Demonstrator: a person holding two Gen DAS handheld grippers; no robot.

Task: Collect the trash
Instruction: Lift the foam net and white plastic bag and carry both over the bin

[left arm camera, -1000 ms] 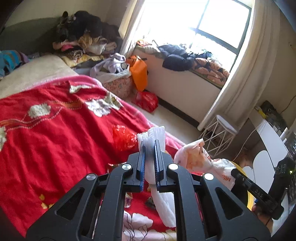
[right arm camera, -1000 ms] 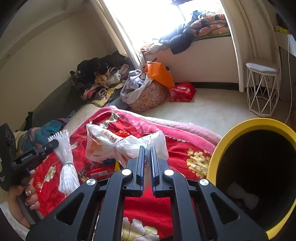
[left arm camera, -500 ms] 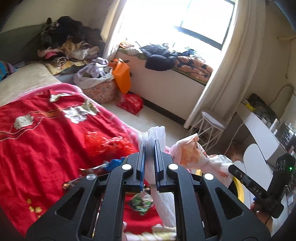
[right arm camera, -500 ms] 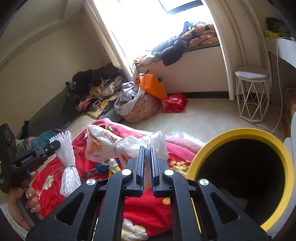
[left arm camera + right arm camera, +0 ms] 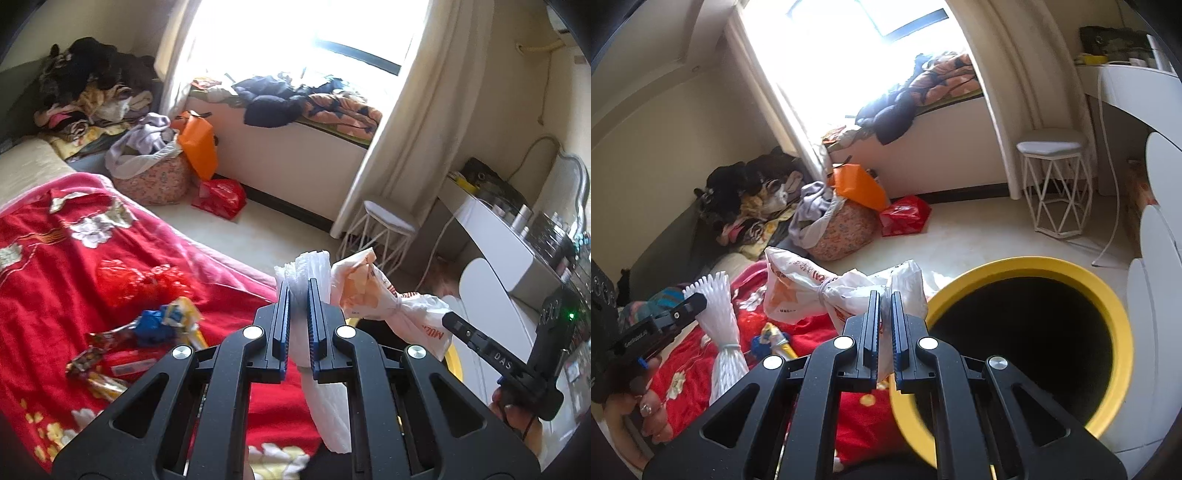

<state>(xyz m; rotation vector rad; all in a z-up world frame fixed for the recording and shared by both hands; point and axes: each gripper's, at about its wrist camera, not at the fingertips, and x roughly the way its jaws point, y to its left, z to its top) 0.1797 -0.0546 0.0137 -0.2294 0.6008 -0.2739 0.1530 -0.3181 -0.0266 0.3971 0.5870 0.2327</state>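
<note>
Trash in both grippers, both off the bed. Left gripper (image 5: 298,291): jaws closed almost fully on a white foam net sleeve (image 5: 325,406), pinched partway along it; frayed top sticks out above the fingertips, the rest hangs below. From the right wrist view the sleeve (image 5: 726,336) shows a band round its waist and hangs over the red floral blanket (image 5: 857,424).

Right gripper (image 5: 885,299): jaws nearly together, clamped on the loose end of a knotted white plastic bag (image 5: 809,291) with orange print. Bag sits in the air just left of the yellow-rimmed bin (image 5: 1123,354), near its rim but not over the opening; bin interior dark.

On the blanket (image 5: 55,288): loose wrappers (image 5: 122,350), blue and yellow among them, and a crumpled red plastic piece (image 5: 140,280). Person's hand (image 5: 631,417) grips the left tool's handle. Floor beyond: white wire stool (image 5: 1056,184), red bag (image 5: 905,216), orange bag (image 5: 858,184).
</note>
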